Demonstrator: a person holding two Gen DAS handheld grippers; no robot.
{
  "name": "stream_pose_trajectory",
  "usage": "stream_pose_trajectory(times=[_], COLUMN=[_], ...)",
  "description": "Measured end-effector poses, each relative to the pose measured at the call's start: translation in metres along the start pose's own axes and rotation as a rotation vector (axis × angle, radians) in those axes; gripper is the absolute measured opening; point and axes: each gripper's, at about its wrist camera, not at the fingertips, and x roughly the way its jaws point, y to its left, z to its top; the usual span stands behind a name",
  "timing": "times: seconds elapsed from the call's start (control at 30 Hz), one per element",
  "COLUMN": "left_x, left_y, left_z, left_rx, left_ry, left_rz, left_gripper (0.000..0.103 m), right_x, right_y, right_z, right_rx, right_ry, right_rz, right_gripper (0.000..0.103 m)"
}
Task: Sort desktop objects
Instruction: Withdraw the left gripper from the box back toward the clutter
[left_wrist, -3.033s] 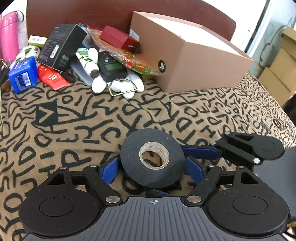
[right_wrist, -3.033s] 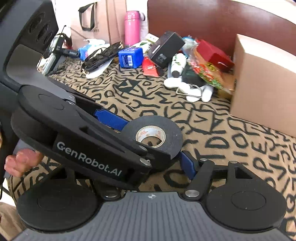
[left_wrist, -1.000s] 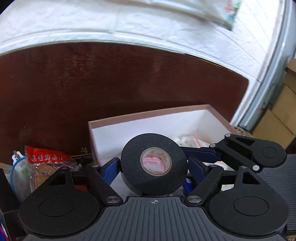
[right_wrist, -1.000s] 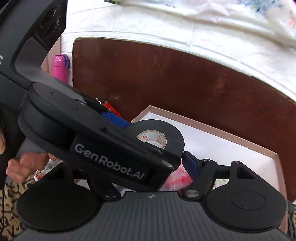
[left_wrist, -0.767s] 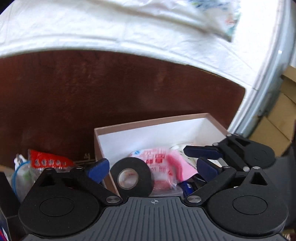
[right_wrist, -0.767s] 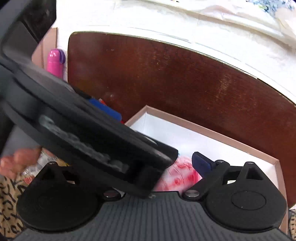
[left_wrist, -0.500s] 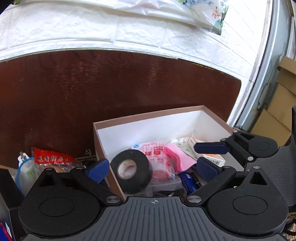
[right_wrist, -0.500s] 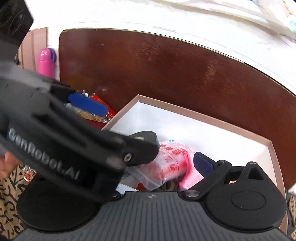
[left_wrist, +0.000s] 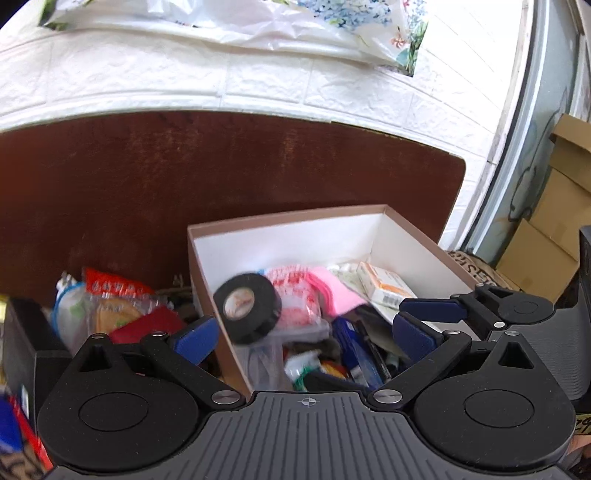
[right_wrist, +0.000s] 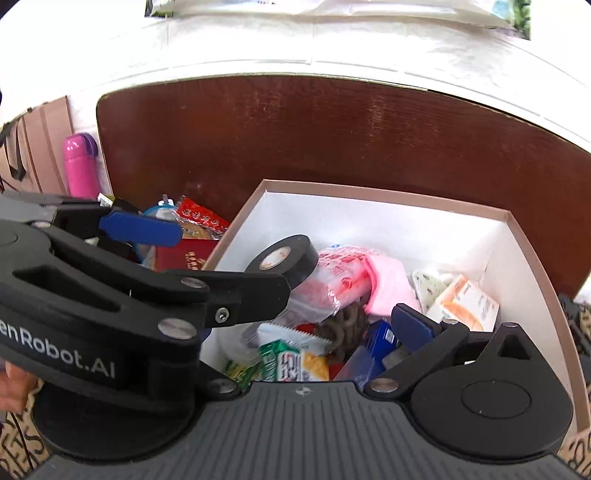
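Your left gripper and right gripper are spread, empty — black tape roll lies boxed ahead in the cardboard box; clutter left of it remains.

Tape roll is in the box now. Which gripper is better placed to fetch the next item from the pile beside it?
Left, probably. The left gripper, open and empty, straddles the box wall, one finger already over the pile. The right gripper hangs over the box.

Black left gripper with blue pads, silver screws, ribbed grey body, white "Robot.AI" lettering.
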Motion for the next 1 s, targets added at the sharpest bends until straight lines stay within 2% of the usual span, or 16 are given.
stream_pose_trajectory(times=[0.13, 0.4, 0.73, 1.0], left_x=[-0.013, -0.046, -0.078, -0.09], left_y=[-0.006, -0.019, -0.025, -0.019], left_z=[-0.011, -0.039, -0.076, -0.102], left_rx=[-0.041, -0.037, -0.01, -0.045], left_ry=[0.02, -0.022, -0.03, 0.012], left_rz=[0.007, 0.038, 0.109, 0.147], left_gripper=[0.103, 0.103, 0.103, 0.103], right_x=[-0.015, -0.048, -0.067, -0.07], right_y=[0.005, 0.021, 0.041, 0.066], right_z=[-0.007, -0.029, -0.062, -0.084], right_rx=[0.033, 0.047, 0.149, 0.188], right_ry=[-0.02, -0.07, -0.083, -0.068], right_rz=[-0.006, -0.021, 0.038, 0.08], right_gripper=[0.103, 0.103, 0.103, 0.103])
